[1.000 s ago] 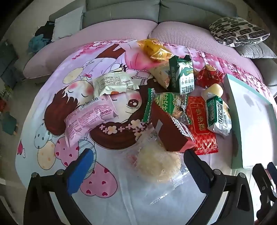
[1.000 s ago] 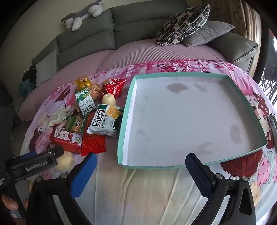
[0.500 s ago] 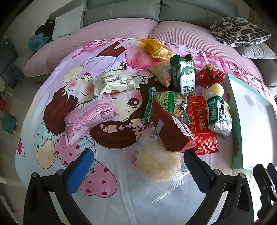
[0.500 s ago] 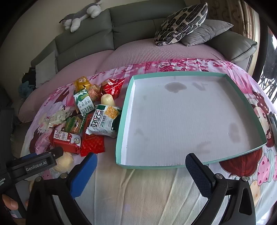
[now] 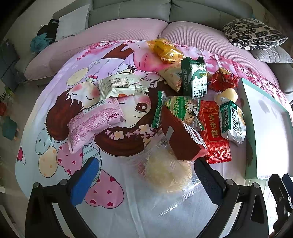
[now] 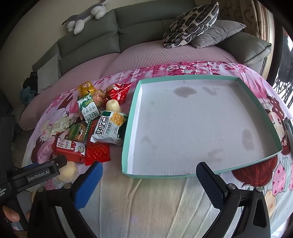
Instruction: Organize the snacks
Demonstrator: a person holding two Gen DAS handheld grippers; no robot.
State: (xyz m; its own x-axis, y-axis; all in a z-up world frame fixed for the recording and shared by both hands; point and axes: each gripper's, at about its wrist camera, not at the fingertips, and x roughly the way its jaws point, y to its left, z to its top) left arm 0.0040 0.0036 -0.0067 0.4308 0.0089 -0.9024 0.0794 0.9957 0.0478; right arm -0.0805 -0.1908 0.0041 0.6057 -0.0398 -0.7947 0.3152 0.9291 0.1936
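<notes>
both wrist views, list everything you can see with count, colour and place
tray: 1, teal rim, white inside, nothing in it, right of the snacks
snack packets: about a dozen, mixed colours, piled left of the tray
pink packet: 1, pink, left edge of the pile
round cake in clear wrap: 1, pale yellow, nearest the left gripper
cloth: 1, pink cartoon print, under everything
sofa: 1, grey, behind
cushions: 2, one black-and-white, one grey, on the sofa
plush toy: 1, grey-white, on the sofa back
left hand-held gripper: open
right hand-held gripper: open
</notes>
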